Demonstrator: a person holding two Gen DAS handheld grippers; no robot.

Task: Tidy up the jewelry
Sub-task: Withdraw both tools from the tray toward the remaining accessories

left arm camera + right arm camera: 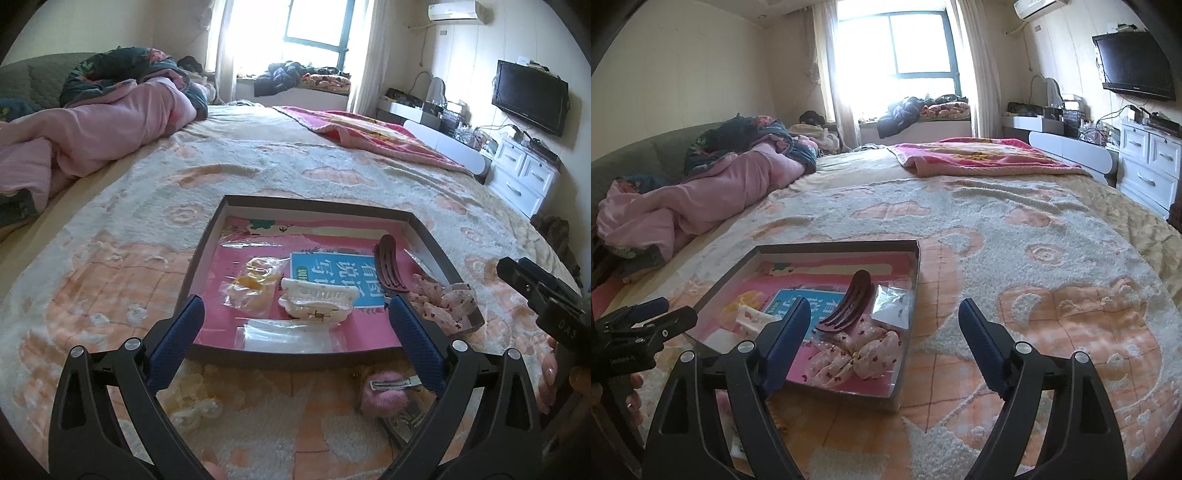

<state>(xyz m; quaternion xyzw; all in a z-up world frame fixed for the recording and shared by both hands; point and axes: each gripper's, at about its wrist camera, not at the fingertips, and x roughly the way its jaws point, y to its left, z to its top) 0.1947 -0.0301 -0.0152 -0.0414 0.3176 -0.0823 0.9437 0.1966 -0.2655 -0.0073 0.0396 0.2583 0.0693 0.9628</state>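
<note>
The tray (207,236) sits on the bed (332,166), filling the lower middle of the left wrist view, and most of the jewelry is already in it: a white claw clip (317,301), a dark red hair clip (388,264), a yellow piece in a clear bag (251,282) and a pink dotted bow (439,299) at the tray's lower right corner.

Two pieces lie outside it on the blanket. A pink fuzzy clip (384,395) shows in the lower right of the left wrist view, just below the tray's near wall, its metal bar running roughly left to right. It lies close beside the right-hand finger of the left gripper (295,325), which is spread wide and holds nothing. A cream fuzzy piece (192,402) lies at the lower left, just inside that gripper's other finger.

The right gripper (884,339) is also spread wide and empty, over the tray's right edge, with the dotted bow (857,354) between its fingers' line of sight.

Judging from this, the left gripper is the nearer one to both loose pieces, and reaching the pink clip would call for a pull back and a small shift to the right, closing across the bar's short width.
</note>
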